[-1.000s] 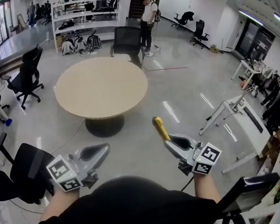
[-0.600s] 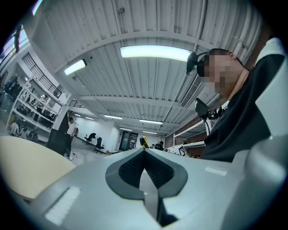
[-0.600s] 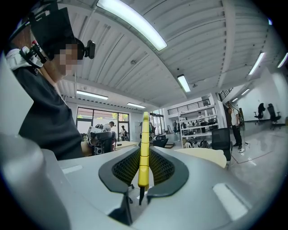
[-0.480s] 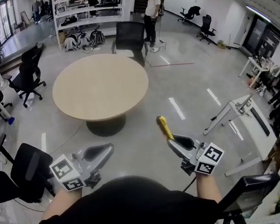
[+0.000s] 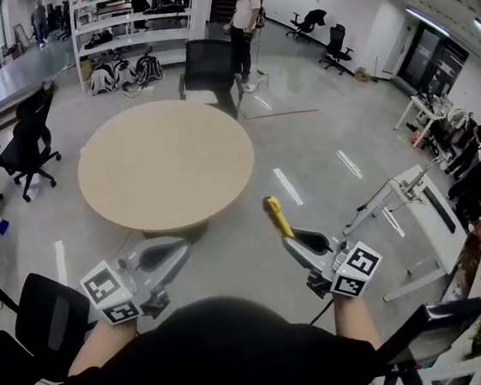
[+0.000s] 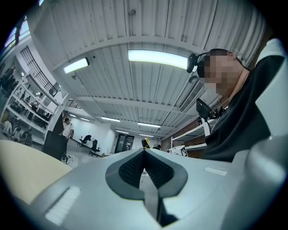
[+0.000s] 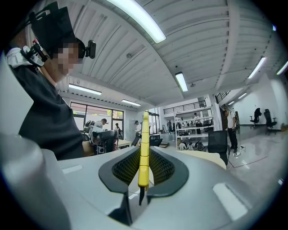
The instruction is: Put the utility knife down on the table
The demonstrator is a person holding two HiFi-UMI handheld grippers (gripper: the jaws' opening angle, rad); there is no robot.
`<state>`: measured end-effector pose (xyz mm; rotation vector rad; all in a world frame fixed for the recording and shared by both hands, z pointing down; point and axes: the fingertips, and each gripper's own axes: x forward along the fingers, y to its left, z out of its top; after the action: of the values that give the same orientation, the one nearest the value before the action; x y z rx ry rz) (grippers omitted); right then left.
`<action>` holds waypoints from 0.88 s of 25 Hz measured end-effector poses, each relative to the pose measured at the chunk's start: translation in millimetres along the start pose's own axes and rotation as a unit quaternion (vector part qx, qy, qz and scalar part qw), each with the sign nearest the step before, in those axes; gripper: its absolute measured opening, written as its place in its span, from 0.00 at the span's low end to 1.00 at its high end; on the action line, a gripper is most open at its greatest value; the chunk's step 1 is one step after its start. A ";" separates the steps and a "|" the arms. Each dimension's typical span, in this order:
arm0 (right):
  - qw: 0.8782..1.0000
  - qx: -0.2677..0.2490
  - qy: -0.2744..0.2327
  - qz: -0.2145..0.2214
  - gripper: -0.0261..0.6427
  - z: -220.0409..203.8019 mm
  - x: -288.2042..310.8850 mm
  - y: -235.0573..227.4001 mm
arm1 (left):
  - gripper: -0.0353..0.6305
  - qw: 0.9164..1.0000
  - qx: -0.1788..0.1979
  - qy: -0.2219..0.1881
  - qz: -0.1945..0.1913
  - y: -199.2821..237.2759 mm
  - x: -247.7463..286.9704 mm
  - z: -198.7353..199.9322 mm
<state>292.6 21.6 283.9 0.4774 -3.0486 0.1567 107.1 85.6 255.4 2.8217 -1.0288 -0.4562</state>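
Hands come first, low in the head view: the right hand-held gripper (image 5: 294, 241) pinches the yellow utility knife (image 5: 275, 215) between its pads. The knife sticks out past the jaw tips, held above the grey floor (image 5: 306, 162) and short of the desk. The left hand-held gripper (image 5: 181, 249) is level with it, jaws pressed together on nothing. A black office chair (image 5: 49, 314) stands just beside the left arm. Ahead, a strip of floor lies between both grippers and the round tan desk (image 5: 165, 157) (its top is bare). A black mesh chair (image 5: 209, 66) stands at the desk's far rim. Farther off are white shelving (image 5: 130, 20) and a standing person (image 5: 245, 16), with a white frame table (image 5: 414, 198) to the right.
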 end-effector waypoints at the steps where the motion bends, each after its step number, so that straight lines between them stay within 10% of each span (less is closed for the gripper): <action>1: 1.000 -0.003 0.000 -0.004 0.15 4.0 13.1 -1.7 | 0.04 1.000 0.003 -0.002 -0.005 14.0 -3.8 7.7; 22: 1.000 0.003 0.021 -0.006 0.15 13.9 197.3 -70.3 | 0.04 1.000 -0.015 -0.003 0.003 205.1 -46.3 41.9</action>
<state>126.2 -106.1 289.8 0.4875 -3.0048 0.1724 -65.2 -41.5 267.4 2.7919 -1.0213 -0.4749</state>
